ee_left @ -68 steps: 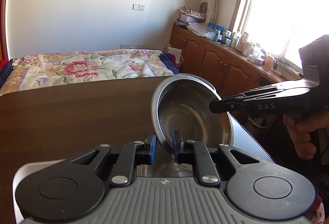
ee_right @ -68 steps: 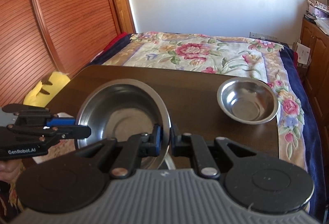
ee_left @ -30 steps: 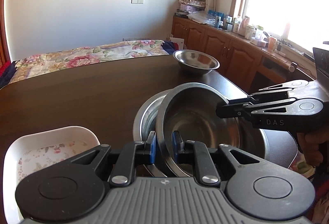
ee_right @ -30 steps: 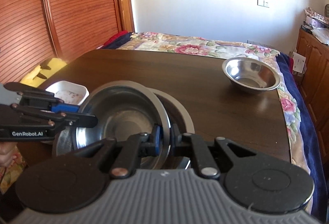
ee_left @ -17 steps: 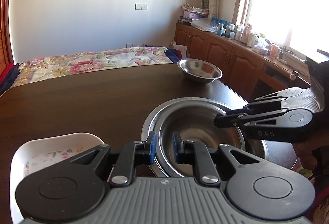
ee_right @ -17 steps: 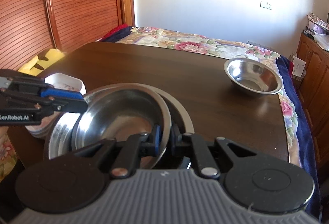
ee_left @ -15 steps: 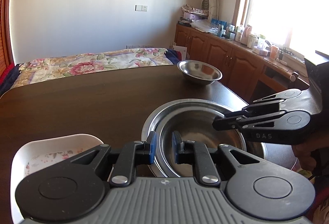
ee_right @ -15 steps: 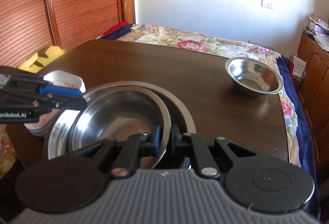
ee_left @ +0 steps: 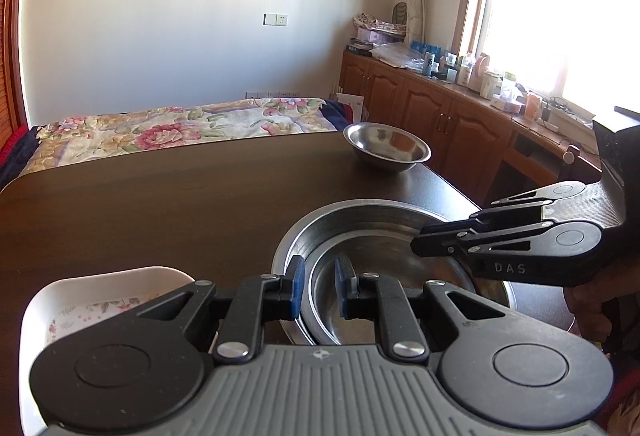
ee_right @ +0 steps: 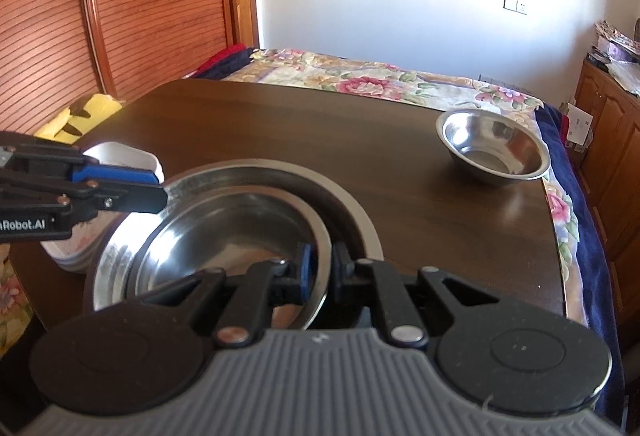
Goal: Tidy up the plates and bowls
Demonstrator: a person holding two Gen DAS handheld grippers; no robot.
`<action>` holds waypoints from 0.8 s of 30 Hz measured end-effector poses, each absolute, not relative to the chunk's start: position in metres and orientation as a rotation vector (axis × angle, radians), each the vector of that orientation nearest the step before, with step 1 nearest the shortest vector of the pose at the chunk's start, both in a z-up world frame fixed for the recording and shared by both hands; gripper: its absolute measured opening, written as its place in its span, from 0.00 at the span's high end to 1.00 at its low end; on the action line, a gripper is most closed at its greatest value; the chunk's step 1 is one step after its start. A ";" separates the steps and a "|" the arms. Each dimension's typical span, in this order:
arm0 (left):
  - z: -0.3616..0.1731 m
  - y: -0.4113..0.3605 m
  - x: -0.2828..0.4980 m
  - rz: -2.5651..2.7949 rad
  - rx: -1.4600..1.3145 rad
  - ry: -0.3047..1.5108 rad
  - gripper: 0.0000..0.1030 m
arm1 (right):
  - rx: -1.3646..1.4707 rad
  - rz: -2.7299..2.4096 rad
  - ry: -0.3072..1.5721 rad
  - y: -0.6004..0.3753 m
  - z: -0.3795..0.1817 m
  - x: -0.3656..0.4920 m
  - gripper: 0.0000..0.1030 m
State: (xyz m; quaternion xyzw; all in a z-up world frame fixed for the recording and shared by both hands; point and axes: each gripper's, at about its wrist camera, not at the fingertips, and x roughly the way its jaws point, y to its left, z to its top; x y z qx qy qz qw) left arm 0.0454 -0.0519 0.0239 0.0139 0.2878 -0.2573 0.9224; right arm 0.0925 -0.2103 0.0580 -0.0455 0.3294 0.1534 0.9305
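A steel bowl (ee_left: 380,276) (ee_right: 224,236) sits nested inside a larger steel bowl (ee_left: 352,212) (ee_right: 352,196) on the dark wooden table (ee_left: 160,196). My left gripper (ee_left: 318,286) straddles the inner bowl's near rim with its jaws slightly apart. My right gripper (ee_right: 322,272) straddles the opposite rim, jaws also slightly apart. Each gripper shows from the side in the other's view, the right one (ee_left: 440,240) and the left one (ee_right: 132,188). A smaller steel bowl (ee_left: 386,146) (ee_right: 494,148) stands alone at the table's far right corner.
A white floral dish (ee_left: 80,308) (ee_right: 120,160) sits left of the nested bowls, near the table edge. A bed with a floral cover (ee_left: 168,128) lies beyond the table. Wooden cabinets (ee_left: 440,120) run along the window on the right.
Both grippers lowered the steel bowl from a tilted, lifted position into the larger bowl, where it now lies flat. Both pairs of jaws have since loosened from its rim.
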 end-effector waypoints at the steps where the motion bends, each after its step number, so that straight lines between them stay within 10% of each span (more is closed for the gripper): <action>1: 0.024 -0.052 0.045 -0.528 0.028 0.591 0.84 | -0.088 0.314 0.668 -0.211 0.059 0.092 0.87; 16: 0.048 -0.072 0.065 -0.536 0.074 0.546 0.83 | -0.041 0.273 0.512 -0.239 0.089 0.090 0.86; 24: 0.067 -0.097 0.097 -0.555 0.091 0.520 0.69 | -0.016 0.207 0.442 -0.274 0.090 0.103 0.65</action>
